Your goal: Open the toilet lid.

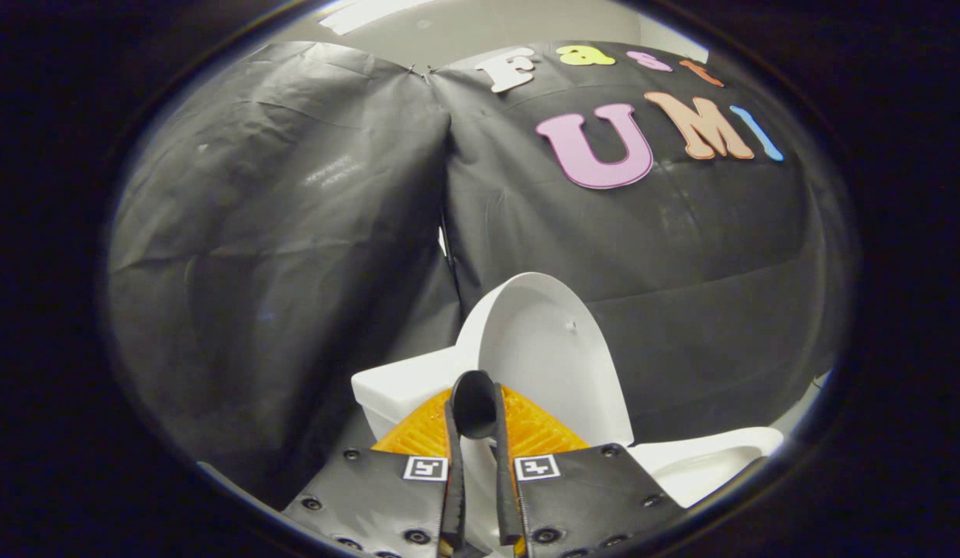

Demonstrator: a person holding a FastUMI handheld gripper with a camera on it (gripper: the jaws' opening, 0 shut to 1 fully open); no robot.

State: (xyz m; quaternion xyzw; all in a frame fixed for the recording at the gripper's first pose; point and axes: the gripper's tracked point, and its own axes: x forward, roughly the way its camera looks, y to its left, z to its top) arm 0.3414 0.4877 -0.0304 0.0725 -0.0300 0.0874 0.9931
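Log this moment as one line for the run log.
toilet lid: raised, near upright | hand-held gripper: fingers nearly closed, lid edge between them, press unclear | toilet tank: behind lid | toilet bowl: open

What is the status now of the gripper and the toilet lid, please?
Gripper fingers nearly closed, narrow gap, holding nothing. Toilet lid raised, standing upright just beyond the fingers, before the tank. Seat and bowl exposed. Nothing in the way.
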